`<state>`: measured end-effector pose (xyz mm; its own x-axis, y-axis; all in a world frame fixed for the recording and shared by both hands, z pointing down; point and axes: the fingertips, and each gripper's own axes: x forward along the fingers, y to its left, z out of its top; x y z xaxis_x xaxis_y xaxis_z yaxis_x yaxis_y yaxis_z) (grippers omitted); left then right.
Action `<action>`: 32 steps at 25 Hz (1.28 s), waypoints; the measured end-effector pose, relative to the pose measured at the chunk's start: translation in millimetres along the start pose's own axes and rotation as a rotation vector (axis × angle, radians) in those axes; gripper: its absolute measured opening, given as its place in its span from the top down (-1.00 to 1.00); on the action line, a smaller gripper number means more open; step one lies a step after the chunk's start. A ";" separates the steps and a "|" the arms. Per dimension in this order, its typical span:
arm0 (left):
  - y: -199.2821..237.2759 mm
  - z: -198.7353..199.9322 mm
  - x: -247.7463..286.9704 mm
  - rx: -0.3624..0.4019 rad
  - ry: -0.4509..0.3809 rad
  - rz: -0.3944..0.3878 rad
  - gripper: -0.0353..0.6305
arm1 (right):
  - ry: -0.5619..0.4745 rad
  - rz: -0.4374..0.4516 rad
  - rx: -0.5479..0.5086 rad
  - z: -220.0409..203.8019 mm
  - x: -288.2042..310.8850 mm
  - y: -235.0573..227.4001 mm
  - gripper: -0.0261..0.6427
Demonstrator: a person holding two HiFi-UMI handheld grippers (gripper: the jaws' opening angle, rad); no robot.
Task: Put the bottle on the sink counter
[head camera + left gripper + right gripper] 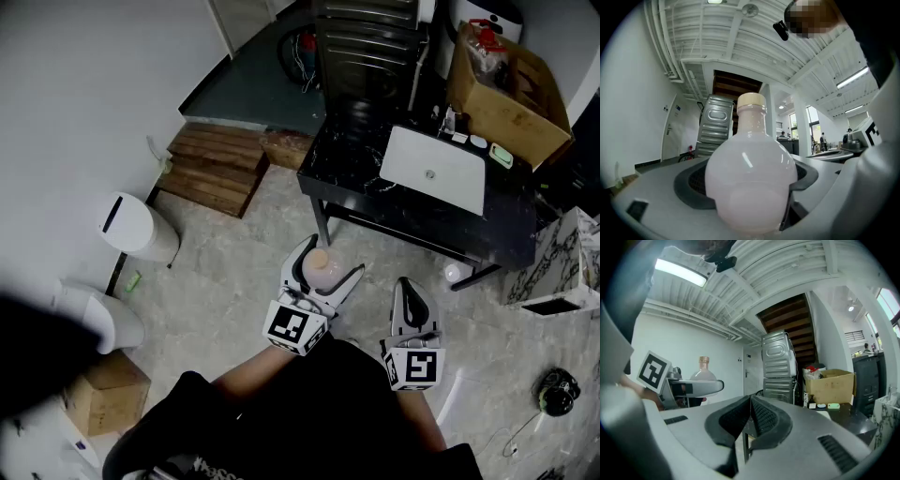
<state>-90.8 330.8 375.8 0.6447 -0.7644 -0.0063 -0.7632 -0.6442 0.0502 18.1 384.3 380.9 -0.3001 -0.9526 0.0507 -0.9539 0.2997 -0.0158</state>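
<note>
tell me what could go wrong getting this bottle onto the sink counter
1. The bottle has a round, smooth belly and is held by the left gripper with jaws spread wide. It could slip or swivel on the way.
2. The white basin takes up much of the counter. Set on its rim, the bottle might tip in.
3. The right gripper is shut and empty, so nothing backs up the grip.

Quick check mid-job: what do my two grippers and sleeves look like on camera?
Both the left gripper and right gripper have light grey, tapering jaws lined with dark ribbed pads. Each carries a white cube with black square markers. The sleeves are black.
</note>
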 end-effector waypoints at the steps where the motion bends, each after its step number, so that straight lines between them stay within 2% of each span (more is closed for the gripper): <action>1: 2.5 1.7 1.7 0.001 -0.003 0.006 -0.33 | -0.009 0.008 -0.005 0.4 0.1 -1.1 0.81; 6: 10.7 0.9 9.8 -0.001 0.003 0.017 -0.33 | -0.038 0.025 0.001 1.3 1.1 -14.1 0.80; 12: 12.5 -4.2 44.4 -0.023 0.001 -0.046 -0.33 | -0.022 -0.013 0.022 -8.3 9.8 -45.6 0.80; 16: 22.7 -9.4 77.5 -0.033 -0.006 -0.071 -0.33 | 0.016 -0.011 0.012 -18.4 32.8 -50.4 0.80; 19: 41.4 -14.1 104.0 -0.045 -0.002 -0.080 -0.33 | 0.029 0.001 0.020 -19.7 61.0 -56.4 0.80; 23: 75.4 -29.0 150.5 -0.057 0.037 -0.103 -0.33 | 0.005 -0.065 0.036 -9.8 109.0 -83.7 0.80; 29: 132.9 -38.2 215.8 -0.091 0.054 -0.123 -0.33 | 0.026 -0.087 -0.040 5.7 197.5 -116.2 0.80; 32: 160.4 -41.2 245.6 -0.078 0.064 -0.135 -0.33 | 0.005 -0.088 -0.060 20.8 238.8 -124.3 0.80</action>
<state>-53.1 40.9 423.5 0.7447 -0.6658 0.0455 -0.6652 -0.7352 0.1303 65.0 118.5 374.2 -0.2151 -0.9751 0.0540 -0.9748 0.2177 0.0484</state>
